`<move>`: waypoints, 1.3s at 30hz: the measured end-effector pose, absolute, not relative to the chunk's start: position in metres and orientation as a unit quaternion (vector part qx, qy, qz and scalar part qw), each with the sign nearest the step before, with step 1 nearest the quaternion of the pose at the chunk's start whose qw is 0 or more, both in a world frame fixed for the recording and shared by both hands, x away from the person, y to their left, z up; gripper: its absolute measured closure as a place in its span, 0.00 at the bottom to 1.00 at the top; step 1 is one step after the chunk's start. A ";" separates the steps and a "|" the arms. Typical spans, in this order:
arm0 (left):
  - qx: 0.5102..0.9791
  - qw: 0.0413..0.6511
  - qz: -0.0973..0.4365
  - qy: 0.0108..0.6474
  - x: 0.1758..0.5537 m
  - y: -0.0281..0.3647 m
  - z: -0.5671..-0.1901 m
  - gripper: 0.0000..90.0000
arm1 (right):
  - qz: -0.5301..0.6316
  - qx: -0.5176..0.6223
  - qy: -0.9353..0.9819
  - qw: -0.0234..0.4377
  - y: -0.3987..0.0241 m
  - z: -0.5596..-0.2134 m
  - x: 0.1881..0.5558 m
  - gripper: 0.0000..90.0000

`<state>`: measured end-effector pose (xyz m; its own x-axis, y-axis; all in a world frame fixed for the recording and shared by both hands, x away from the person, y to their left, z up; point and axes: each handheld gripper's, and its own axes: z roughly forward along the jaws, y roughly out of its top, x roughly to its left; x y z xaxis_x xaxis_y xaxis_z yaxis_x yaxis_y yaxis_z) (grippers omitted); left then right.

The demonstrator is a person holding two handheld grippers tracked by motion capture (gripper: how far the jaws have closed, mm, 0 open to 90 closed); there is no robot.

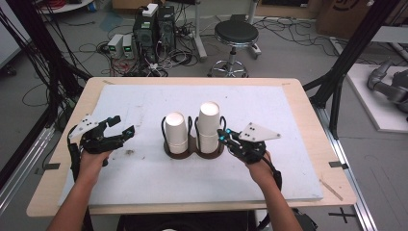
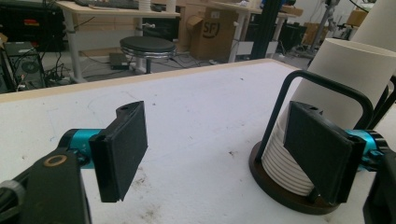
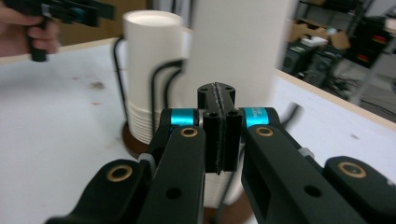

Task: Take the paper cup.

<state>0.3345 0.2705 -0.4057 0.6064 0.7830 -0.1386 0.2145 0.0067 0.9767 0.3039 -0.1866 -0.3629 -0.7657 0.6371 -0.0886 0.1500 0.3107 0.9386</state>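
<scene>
Two stacks of upturned white paper cups stand in a dark brown holder point(image 1: 193, 151) with black wire loops at the middle of the table. The left stack point(image 1: 176, 132) is shorter than the right stack point(image 1: 209, 124). My left gripper point(image 1: 122, 125) is open, left of the holder and apart from it; in its own view the left gripper point(image 2: 219, 154) has bare tabletop between its jaws and the shorter stack point(image 2: 345, 74) behind its right jaw. My right gripper point(image 1: 223, 135) is shut on nothing, its tips close against the taller stack's lower right side. In its own view the right gripper point(image 3: 218, 95) points at that stack point(image 3: 236, 46).
A white mat point(image 1: 144, 178) covers most of the wooden table point(image 1: 45, 192). Beyond the far edge, a black stool point(image 1: 235, 33), computer cases point(image 1: 154, 26) and loose cables sit on the floor. Black frame posts point(image 1: 351, 53) rise at both sides.
</scene>
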 end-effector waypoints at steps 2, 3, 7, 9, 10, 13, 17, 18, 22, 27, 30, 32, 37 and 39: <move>0.665 0.602 0.235 0.374 0.334 0.269 -0.406 0.24 | 0.532 0.239 0.781 0.222 -0.177 -0.363 0.303 1.00; 0.665 0.602 0.235 0.374 0.334 0.269 -0.406 0.24 | 0.533 0.234 0.784 0.217 -0.172 -0.363 0.302 1.00; 0.669 0.602 0.234 0.368 0.334 0.267 -0.406 0.24 | 0.515 0.220 0.801 0.214 -0.158 -0.369 0.303 1.00; 0.671 0.602 0.232 0.366 0.334 0.266 -0.406 0.24 | 0.516 0.217 0.803 0.207 -0.155 -0.371 0.304 1.00; 0.671 0.602 0.232 0.366 0.334 0.266 -0.406 0.24 | 0.518 0.214 0.803 0.204 -0.154 -0.371 0.304 1.00; 0.672 0.601 0.231 0.366 0.334 0.265 -0.406 0.24 | 0.520 0.207 0.804 0.199 -0.149 -0.372 0.303 1.00; 0.674 0.601 0.228 0.365 0.335 0.264 -0.407 0.24 | 0.523 0.202 0.808 0.182 -0.141 -0.376 0.305 1.00; 0.674 0.601 0.228 0.365 0.335 0.264 -0.407 0.24 | 0.523 0.202 0.808 0.182 -0.141 -0.376 0.305 1.00; 0.676 0.599 0.228 0.363 0.335 0.262 -0.408 0.24 | 0.517 0.194 0.817 0.165 -0.126 -0.384 0.310 1.00; 0.679 0.598 0.229 0.361 0.336 0.261 -0.409 0.24 | 0.507 0.191 0.826 0.155 -0.112 -0.392 0.314 1.00; 0.677 0.599 0.228 0.363 0.336 0.262 -0.409 0.24 | 0.500 0.197 0.830 0.148 -0.103 -0.400 0.315 1.00; 0.677 0.598 0.228 0.363 0.336 0.262 -0.409 0.24 | 0.495 0.203 0.832 0.148 -0.098 -0.405 0.316 1.00; 0.678 0.597 0.229 0.362 0.335 0.262 -0.409 0.24 | 0.476 0.209 0.841 0.153 -0.087 -0.416 0.315 1.00; 0.678 0.598 0.229 0.362 0.335 0.261 -0.409 0.24 | 0.472 0.217 0.841 0.152 -0.083 -0.419 0.315 1.00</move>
<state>0.3349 0.2609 -0.4087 0.6331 0.7643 -0.1224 0.2168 -0.0233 0.9759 0.3152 -0.0834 -0.4189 -0.8598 0.5081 -0.0511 0.2210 0.4605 0.8597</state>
